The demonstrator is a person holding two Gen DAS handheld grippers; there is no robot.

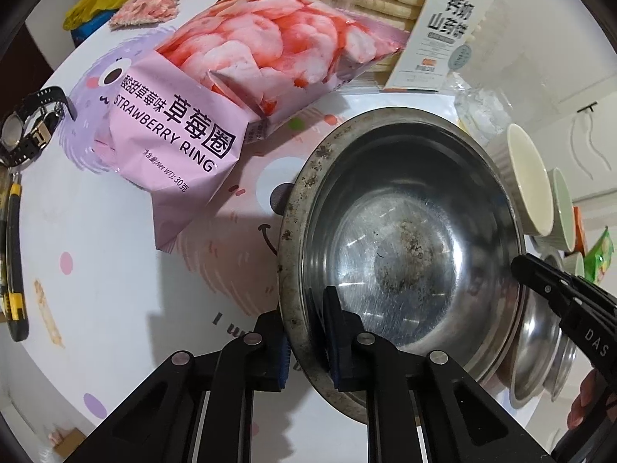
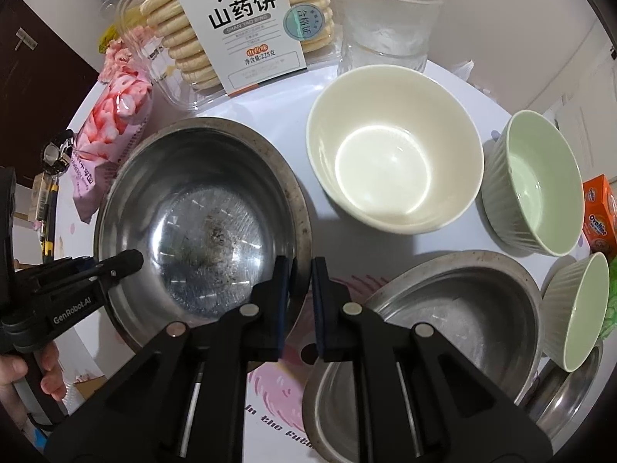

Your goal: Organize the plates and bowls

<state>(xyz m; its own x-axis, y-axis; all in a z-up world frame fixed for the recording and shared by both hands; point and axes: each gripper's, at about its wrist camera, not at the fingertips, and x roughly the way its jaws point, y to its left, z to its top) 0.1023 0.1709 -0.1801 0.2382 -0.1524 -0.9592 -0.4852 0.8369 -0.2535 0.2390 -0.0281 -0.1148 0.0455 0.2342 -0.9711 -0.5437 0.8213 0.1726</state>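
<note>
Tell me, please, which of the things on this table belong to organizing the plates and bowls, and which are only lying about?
Part of the job:
steel bowl, gripped on both rims
second steel bowl
cream bowl
green bowls

Lying about:
strawberry ring bag
biscuit box
glass
watch
orange box

Round tbl point(image 2: 455, 88) w/ cartoon cloth: steel bowls point(image 2: 200, 208), ceramic bowls point(image 2: 393, 162), snack bag point(image 1: 185, 123), biscuits point(image 2: 246, 23).
</note>
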